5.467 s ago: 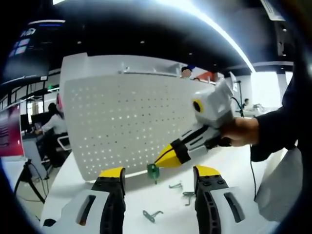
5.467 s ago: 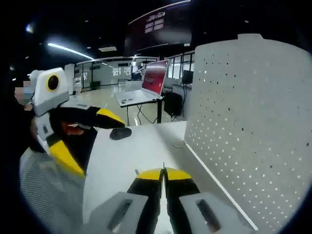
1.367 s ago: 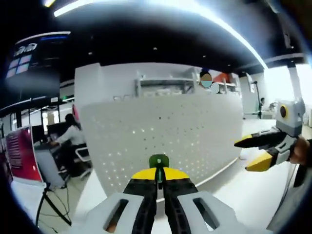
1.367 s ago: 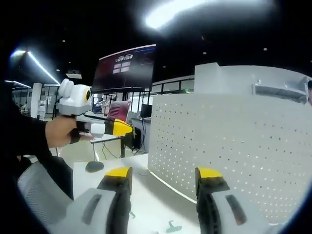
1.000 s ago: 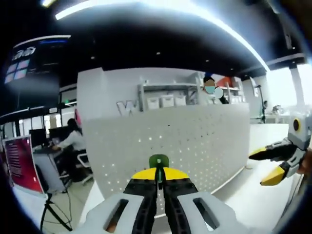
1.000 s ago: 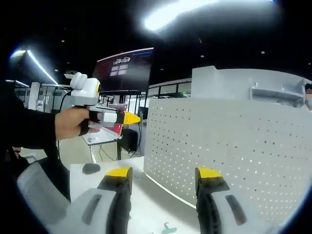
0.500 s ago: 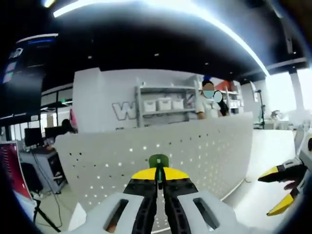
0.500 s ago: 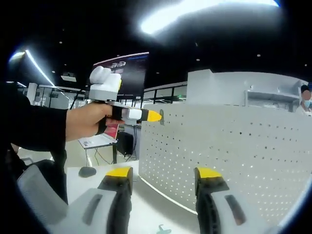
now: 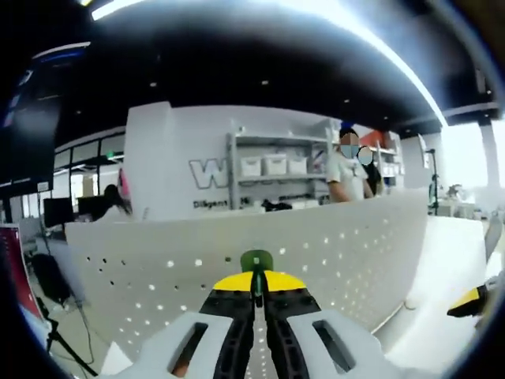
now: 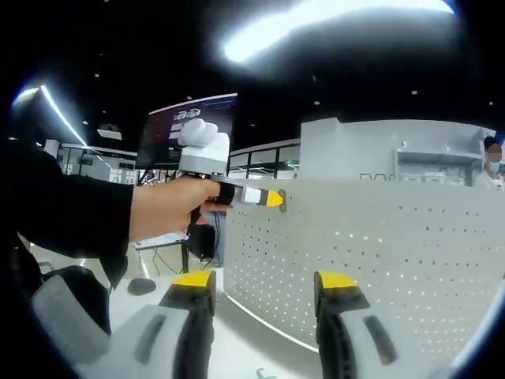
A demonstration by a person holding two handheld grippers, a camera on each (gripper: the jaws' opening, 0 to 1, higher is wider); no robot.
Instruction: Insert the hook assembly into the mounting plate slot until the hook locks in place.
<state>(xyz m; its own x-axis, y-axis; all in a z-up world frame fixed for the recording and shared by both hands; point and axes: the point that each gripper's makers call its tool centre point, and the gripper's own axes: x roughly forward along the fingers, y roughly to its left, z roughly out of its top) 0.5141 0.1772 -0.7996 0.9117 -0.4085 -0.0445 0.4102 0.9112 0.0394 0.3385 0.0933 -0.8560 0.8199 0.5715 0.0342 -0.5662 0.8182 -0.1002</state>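
Left gripper (image 9: 254, 281) – jaws pressed together on the green hook (image 9: 256, 263), whose rounded head sticks up just past the yellow tips. In the left gripper view the hook sits right at the top edge of the white perforated mounting plate (image 9: 158, 272), which stands upright and runs across the lower half of the view, its top edge sloping up toward the right. Whether the hook touches the plate cannot be told here. Beyond the plate: a white wall with lettering (image 9: 207, 174), a shelf unit (image 9: 276, 170) with white bins, and a person (image 9: 345, 167) standing behind the plate's top edge. At the far right, low, a yellow tip of the right gripper (image 9: 470, 300) pokes in above the white table (image 9: 442, 268).

Right gripper (image 10: 264, 284) – jaws wide apart, holding nothing, yellow tips low in the right gripper view. The left gripper (image 10: 274, 199) comes in from the left, held in a hand (image 10: 170, 207) with a dark sleeve (image 10: 63, 213) behind it; its yellow tip is at the top left corner of the mounting plate (image 10: 379, 260), with a small piece of the hook (image 10: 282, 200) at the tip, against the plate's top edge. The plate stands on the table (image 10: 237, 332), its bottom edge running down to the right. A dark screen (image 10: 170, 122) hangs behind the hand.
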